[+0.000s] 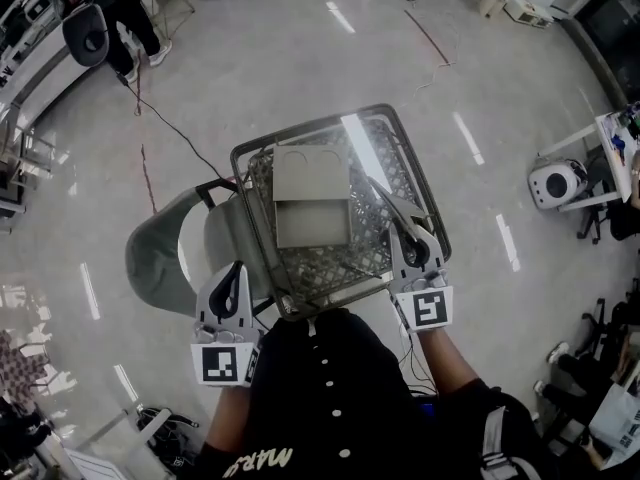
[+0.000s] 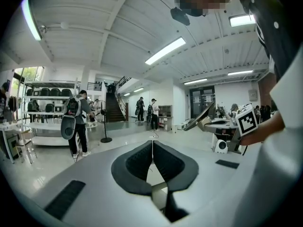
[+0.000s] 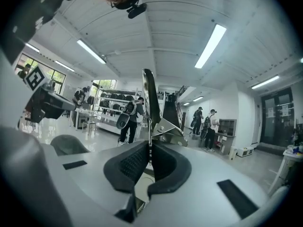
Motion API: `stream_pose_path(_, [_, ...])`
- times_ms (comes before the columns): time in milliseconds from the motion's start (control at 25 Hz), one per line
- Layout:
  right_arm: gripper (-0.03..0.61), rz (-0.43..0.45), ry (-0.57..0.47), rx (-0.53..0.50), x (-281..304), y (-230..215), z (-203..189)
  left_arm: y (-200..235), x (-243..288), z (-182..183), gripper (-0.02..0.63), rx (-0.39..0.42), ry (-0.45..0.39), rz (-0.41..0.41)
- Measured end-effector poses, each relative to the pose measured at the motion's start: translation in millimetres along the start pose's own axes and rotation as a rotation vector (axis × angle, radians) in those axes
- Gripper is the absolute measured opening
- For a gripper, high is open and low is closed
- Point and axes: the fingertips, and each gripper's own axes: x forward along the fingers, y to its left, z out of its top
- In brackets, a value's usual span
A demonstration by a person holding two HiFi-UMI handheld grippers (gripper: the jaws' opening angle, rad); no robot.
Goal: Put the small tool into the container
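Lower end of the small tool (image 3: 152,103) buried between the pads of the right claw (image 3: 149,145), near rim of the wire container (image 1: 310,129) partly under a dark shirt (image 1: 320,388), grey seat (image 1: 155,253) half behind the left claw (image 1: 235,268), distant people (image 2: 75,122) too small to tell apart

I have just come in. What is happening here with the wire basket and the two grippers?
A person stands at a wire basket with a gripper in each hand. The right gripper is shut on a thin metal tool, whose far end shows across the basket's right side; it is not yet released. The left gripper is shut and empty, beside the basket's near corner. A grey tray lies inside.
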Motion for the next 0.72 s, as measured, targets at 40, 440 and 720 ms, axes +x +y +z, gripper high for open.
stream_pose_path(40, [0.015,0.004,0.021,-0.016,3,4,-7,3,-1,-1,0.029,-0.001,0.005,-0.006])
stream_pose_path(440, [0.014,0.117,0.21,-0.194,38,49,-83,16,5,-27,0.029,-0.033,0.079,-0.031])
stream_pose_path(720, [0.014,0.218,0.337,-0.367,57,77,-143,15,8,-45,0.029,-0.06,0.122,-0.033])
